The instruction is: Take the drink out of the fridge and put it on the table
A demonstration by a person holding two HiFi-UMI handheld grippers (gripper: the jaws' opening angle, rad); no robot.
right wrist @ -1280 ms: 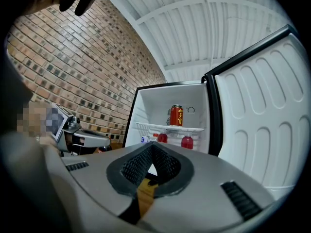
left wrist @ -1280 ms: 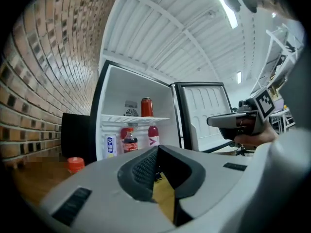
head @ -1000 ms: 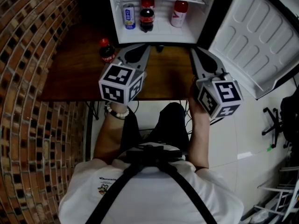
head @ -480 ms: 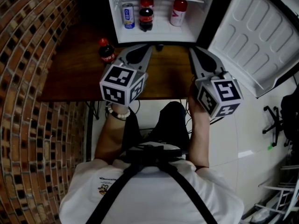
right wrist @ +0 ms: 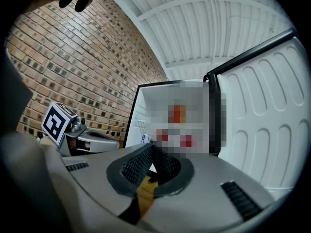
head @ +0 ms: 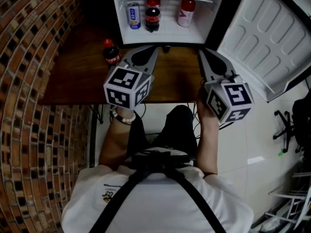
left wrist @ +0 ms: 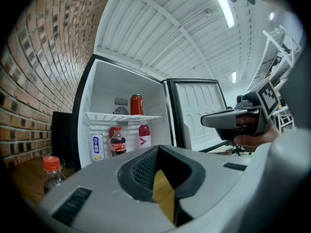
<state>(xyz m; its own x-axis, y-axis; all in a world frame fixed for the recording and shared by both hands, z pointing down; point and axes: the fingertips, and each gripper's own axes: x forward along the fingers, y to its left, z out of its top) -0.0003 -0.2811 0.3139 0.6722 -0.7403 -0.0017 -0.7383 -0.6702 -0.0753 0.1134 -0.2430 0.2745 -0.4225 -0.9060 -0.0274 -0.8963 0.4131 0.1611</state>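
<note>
The small fridge (head: 214, 18) stands open at the far edge of the wooden table (head: 77, 81). On its lower shelf stand a blue-white can (head: 134, 15), a cola bottle (head: 152, 19) and a red-white bottle (head: 186, 13); a red can (left wrist: 136, 104) sits on the upper shelf. Another cola bottle (head: 111, 52) with a red cap stands on the table, left of the fridge. My left gripper (head: 153, 48) is shut and empty, its tips just before the fridge opening. The right gripper (head: 201, 52) is beside it, also shut and holding nothing.
The white fridge door (head: 262, 38) is swung wide open to the right. A brick wall (head: 29, 106) bounds the table on the left. A chair base (head: 284, 130) stands on the pale floor at the right. The person's legs are under the table's near edge.
Both grippers have stayed nearly in place, with only a slight drift. Nothing was picked up or let go.
</note>
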